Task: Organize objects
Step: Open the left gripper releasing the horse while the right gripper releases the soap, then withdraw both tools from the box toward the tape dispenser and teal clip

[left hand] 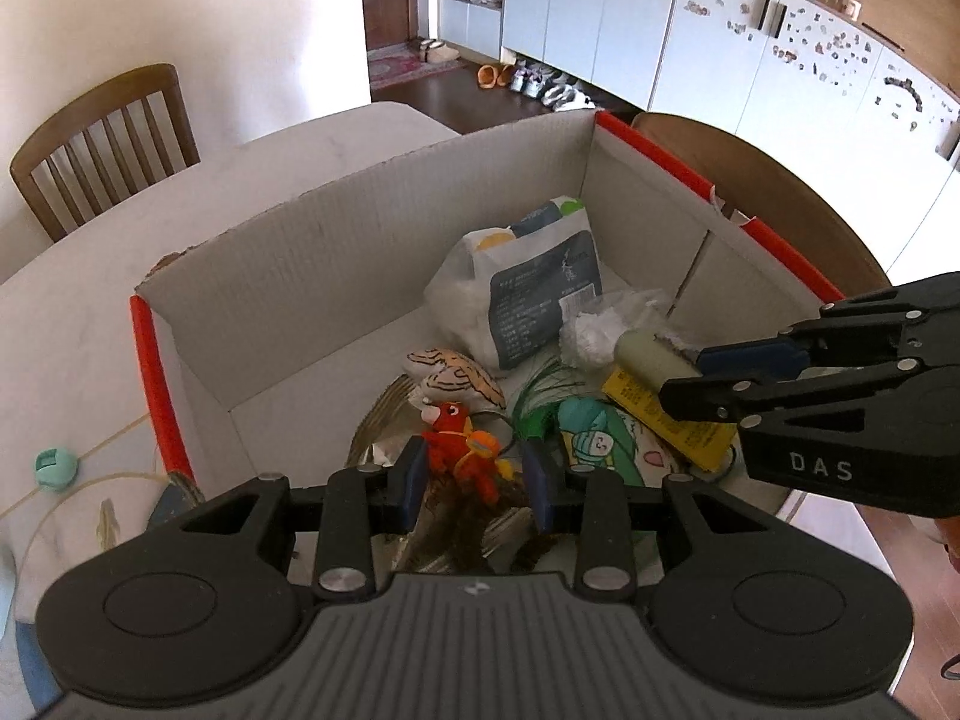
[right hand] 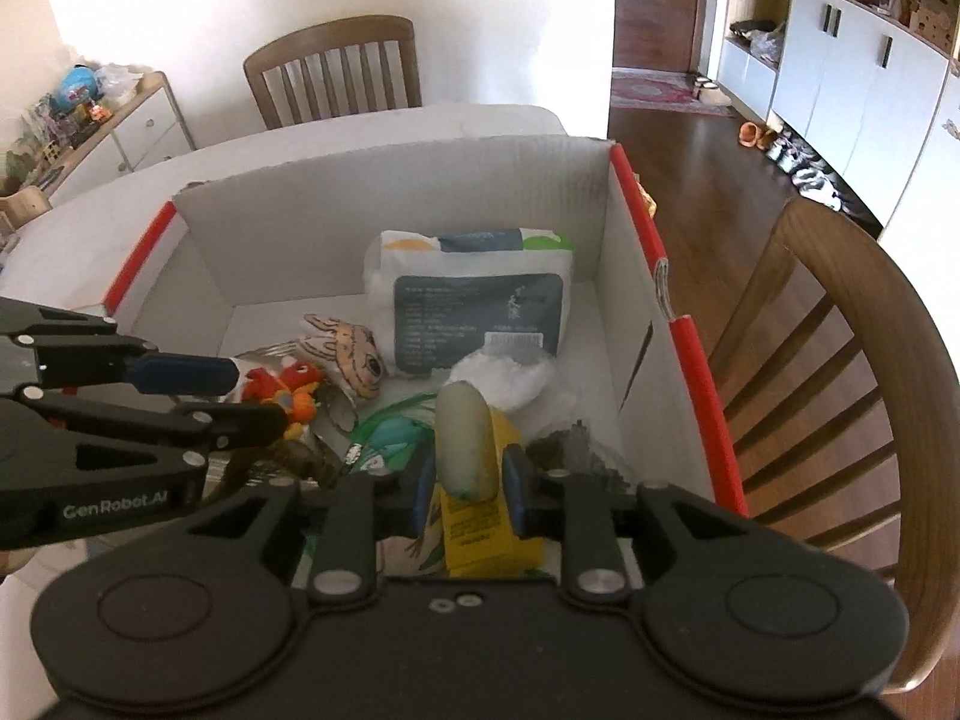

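An open cardboard box with red-taped edges stands on the white table; it also shows in the right wrist view. Inside lie a white packet with a dark label, a red and orange plush toy, a striped fish plush, crumpled white tissue and a yellow packet. My left gripper is open over the red plush. My right gripper is shut on a pale green cylinder above the box.
A small teal object lies on the table left of the box. Wooden chairs stand beyond the table and close to the box's right side. White cabinets and shoes line the far wall.
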